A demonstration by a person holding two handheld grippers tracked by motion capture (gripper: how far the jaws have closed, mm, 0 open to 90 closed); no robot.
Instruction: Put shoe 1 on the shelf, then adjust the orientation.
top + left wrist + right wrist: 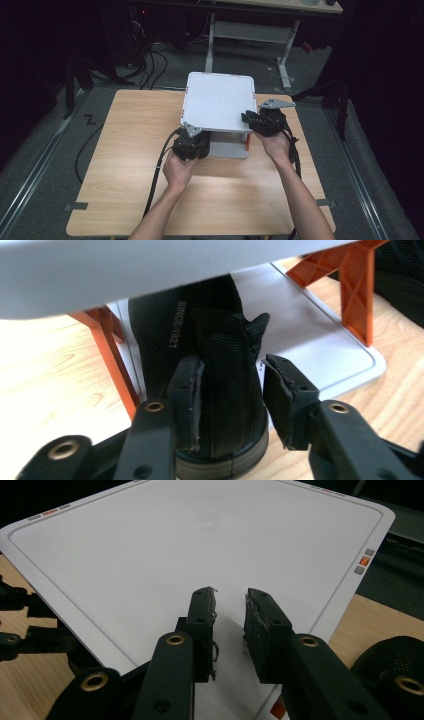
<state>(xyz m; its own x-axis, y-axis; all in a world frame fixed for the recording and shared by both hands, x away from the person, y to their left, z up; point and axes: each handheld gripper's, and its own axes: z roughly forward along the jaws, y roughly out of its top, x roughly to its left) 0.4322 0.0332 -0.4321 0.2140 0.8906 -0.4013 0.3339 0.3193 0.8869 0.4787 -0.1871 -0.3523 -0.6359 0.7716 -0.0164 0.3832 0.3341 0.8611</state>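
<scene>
A white two-shelf rack [217, 100] with orange legs [357, 290] stands on the wooden table [125, 165]. A black shoe [225, 355] lies on its lower shelf [310, 340], its heel end toward me and jutting past the shelf's front edge. My left gripper [232, 375] straddles the shoe's upper; the left pad touches it and a narrow gap shows at the right pad. In the high view the left gripper [192, 142] sits at the rack's front left corner. My right gripper [230, 597] hovers open over the bare top shelf [200, 545], near the front right corner [250, 119].
A black mesh object [395, 655] lies on the table beside the rack's right side, under my right hand. Bare tabletop stretches to the left and in front of the rack. Beyond the table are a dark floor with cables [150, 65] and another desk's frame [250, 30].
</scene>
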